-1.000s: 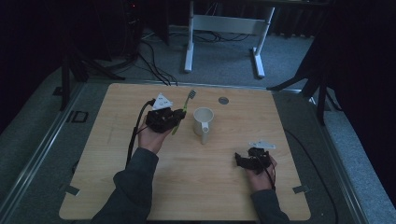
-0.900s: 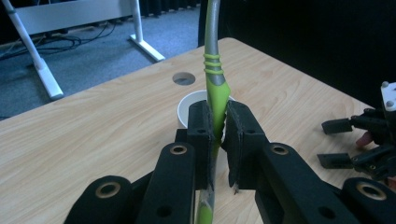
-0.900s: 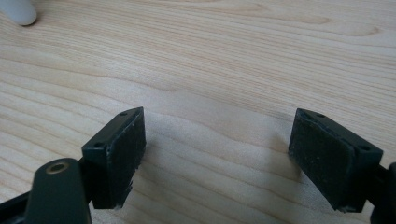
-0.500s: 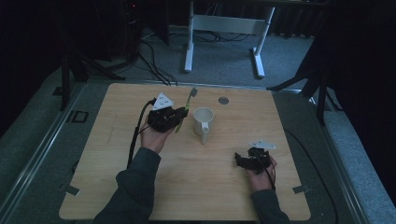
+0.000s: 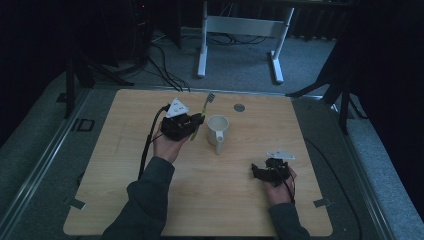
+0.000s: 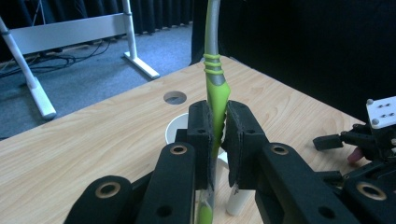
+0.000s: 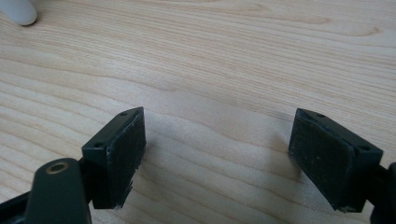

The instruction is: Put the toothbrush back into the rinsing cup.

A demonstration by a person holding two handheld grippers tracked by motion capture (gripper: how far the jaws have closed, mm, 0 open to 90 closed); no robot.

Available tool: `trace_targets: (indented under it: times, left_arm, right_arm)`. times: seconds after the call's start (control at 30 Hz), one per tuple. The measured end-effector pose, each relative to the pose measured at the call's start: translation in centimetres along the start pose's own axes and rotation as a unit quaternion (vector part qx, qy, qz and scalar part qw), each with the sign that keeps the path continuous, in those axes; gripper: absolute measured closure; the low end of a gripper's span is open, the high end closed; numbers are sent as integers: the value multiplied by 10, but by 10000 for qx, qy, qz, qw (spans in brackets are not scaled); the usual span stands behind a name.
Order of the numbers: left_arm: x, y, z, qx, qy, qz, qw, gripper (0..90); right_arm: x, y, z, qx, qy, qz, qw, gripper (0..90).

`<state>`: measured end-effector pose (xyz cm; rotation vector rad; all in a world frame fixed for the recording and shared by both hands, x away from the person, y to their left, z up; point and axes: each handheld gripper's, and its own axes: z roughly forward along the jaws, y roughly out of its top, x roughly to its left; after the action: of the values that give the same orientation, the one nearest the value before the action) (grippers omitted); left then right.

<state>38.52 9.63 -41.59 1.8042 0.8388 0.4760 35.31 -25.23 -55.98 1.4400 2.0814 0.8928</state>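
Note:
My left gripper [image 5: 195,123] is shut on the handle of a green and grey toothbrush [image 5: 206,104], just left of a white mug [image 5: 218,131]. The brush head points toward the table's far edge. In the left gripper view the toothbrush [image 6: 215,81] rises upright from between the shut jaws of the left gripper [image 6: 219,128], with the mug [image 6: 176,130] partly hidden behind them. My right gripper [image 5: 257,173] rests low on the wooden table [image 5: 125,165] at the front right. In the right gripper view, the right gripper [image 7: 217,149] is open with bare wood between its pads.
A round hole [image 5: 239,107] sits in the tabletop near the far edge, behind the mug. A white desk frame [image 5: 240,27] and cables lie on the floor beyond the table. The right gripper [image 6: 369,140] also shows at the left gripper view's right edge.

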Motion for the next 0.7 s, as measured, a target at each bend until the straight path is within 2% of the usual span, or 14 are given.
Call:
trace_targets:
  times: [0.27, 0.7]
  left_arm:
    - [-1, 1, 3, -69, -4, 25, 10000, 809]
    - [-6, 1, 7, -251, 28, 224, 9994, 809]
  right_arm:
    - [0, 0, 0, 0, 0, -1, 10000, 184]
    - [0, 0, 0, 0, 0, -1, 10000, 184]
